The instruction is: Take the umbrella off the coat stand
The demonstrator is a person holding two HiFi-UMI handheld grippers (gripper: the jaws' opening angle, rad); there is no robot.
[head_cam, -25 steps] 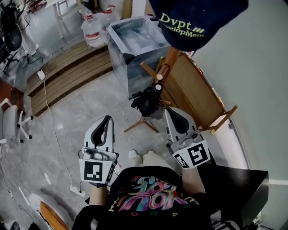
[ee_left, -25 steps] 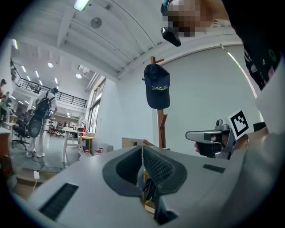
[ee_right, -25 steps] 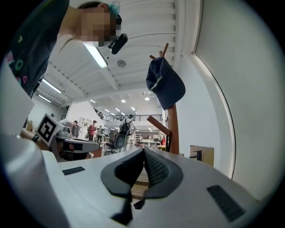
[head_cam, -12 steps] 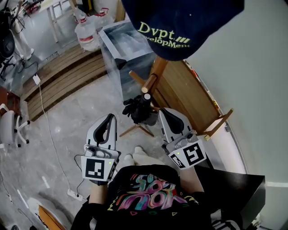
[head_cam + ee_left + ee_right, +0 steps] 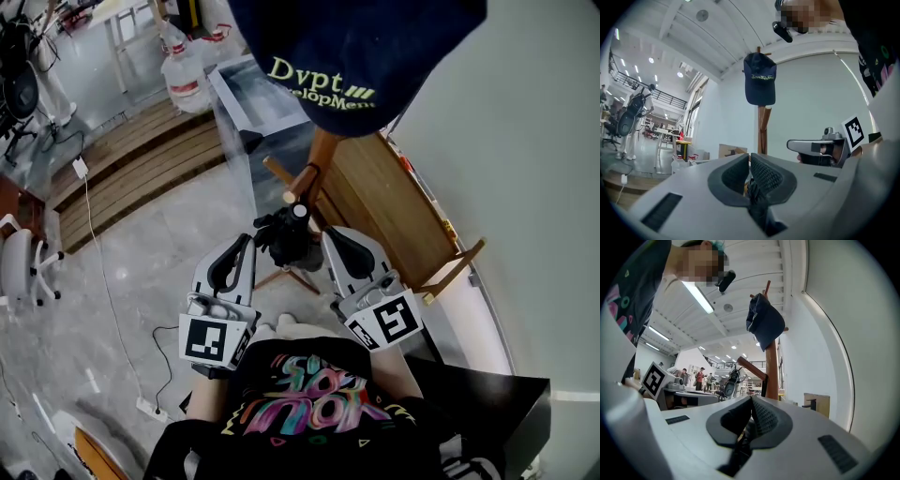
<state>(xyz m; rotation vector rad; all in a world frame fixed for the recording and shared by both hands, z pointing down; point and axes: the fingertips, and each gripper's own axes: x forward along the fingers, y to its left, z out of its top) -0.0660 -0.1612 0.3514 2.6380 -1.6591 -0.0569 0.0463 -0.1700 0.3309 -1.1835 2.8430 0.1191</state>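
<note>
In the head view the black folded umbrella (image 5: 289,242) hangs upright against the brown wooden coat stand (image 5: 317,161), seen almost end-on beneath a navy cap with green lettering (image 5: 356,56). It lies just ahead of and between the white left gripper (image 5: 246,244) and the white right gripper (image 5: 328,234) — neither plainly nearer — over a grey polished stone floor (image 5: 169,244), with a pale wall (image 5: 525,141) on the right. The left gripper view shows its jaws pressed together and empty, the stand's pole straight ahead, and the right gripper view shows the same — so I judge the jaws must part before either grips.
</note>
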